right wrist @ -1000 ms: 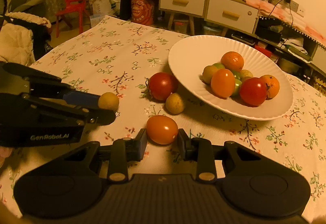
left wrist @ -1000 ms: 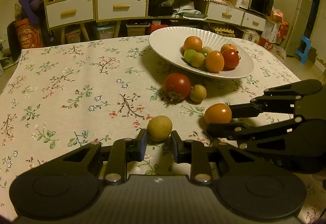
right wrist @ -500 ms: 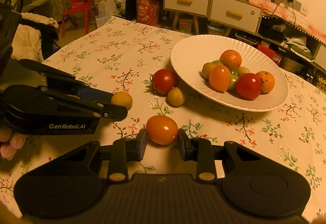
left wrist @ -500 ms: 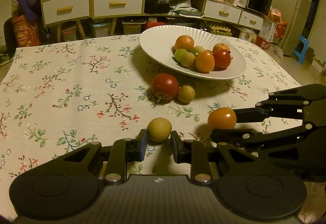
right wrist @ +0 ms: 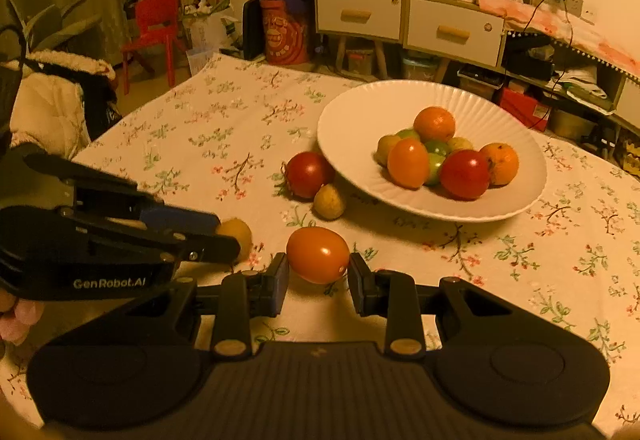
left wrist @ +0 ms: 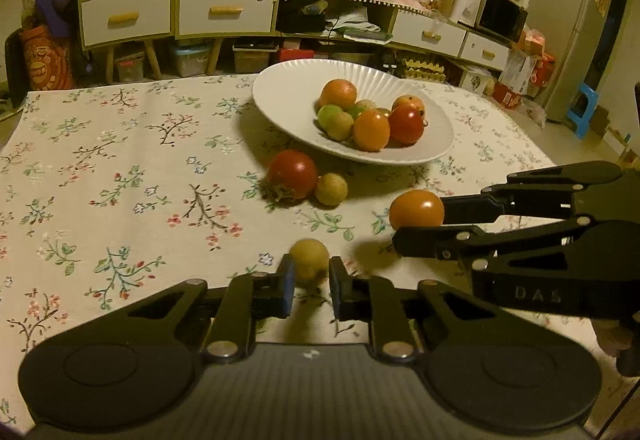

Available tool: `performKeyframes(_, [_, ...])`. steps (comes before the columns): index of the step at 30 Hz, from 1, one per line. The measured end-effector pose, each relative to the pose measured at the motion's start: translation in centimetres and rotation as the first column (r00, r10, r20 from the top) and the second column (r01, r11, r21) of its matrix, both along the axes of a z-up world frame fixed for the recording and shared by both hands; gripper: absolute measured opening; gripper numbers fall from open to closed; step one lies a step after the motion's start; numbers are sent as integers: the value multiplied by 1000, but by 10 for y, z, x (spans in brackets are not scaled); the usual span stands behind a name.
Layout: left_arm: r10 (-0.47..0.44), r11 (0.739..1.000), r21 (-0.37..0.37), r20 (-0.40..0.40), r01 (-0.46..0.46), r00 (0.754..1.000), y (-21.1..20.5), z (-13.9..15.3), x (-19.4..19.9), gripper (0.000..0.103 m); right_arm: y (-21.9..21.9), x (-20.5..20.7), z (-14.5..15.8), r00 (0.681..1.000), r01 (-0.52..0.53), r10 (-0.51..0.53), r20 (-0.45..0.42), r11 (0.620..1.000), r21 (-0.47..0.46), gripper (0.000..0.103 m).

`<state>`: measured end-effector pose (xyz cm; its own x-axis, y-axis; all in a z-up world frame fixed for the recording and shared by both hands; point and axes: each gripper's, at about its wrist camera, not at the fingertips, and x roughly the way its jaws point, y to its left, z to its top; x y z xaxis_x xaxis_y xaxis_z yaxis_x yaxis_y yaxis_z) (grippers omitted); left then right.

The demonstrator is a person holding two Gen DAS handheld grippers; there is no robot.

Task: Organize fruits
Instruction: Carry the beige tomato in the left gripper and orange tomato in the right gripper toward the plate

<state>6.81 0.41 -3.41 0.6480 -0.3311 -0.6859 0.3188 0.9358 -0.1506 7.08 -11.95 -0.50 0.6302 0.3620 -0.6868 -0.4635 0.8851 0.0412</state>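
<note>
Left jaws clamp a yellow fruit [left wrist: 309,260]. Right jaws clamp an orange tomato [right wrist: 318,254]. The plate [right wrist: 520,196] lies beyond both.

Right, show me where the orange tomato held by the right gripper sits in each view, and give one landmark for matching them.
Left wrist view: the orange tomato is at right of centre, between the fingers of the right gripper coming in from the right.
Right wrist view: the orange tomato is low at centre, between that gripper's own fingers.
Shared landmark: the white plate of fruit, beyond the tomato in both.
</note>
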Motion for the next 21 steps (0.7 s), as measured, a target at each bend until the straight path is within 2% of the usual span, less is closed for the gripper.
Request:
performKeyframes(7, [-8, 1000, 14, -5, 8, 1000, -3, -6, 1, 16, -13, 9, 2, 999, 49, -48, -12, 998, 29, 28])
performKeyframes(11, [13, 1000, 18, -14, -12, 1000, -2, -12, 3, 31, -15, 10, -4, 998, 60, -60, -30, 998, 20, 28])
performKeyframes(14, [15, 1000, -2, -18, -15, 1000, -2, -15, 7, 36, -15, 8, -6, 998, 55, -55, -33, 998, 13, 28])
performKeyframes(20, [18, 1000, -5, -8, -18, 1000, -7, -15, 15, 37, -15, 7, -8, 998, 52, -52, -39, 999, 6, 28])
performKeyframes(21, [15, 1000, -1, -8, -15, 1000, -9, -15, 16, 31, -15, 7, -9, 998, 53, -52, -41, 999, 4, 28])
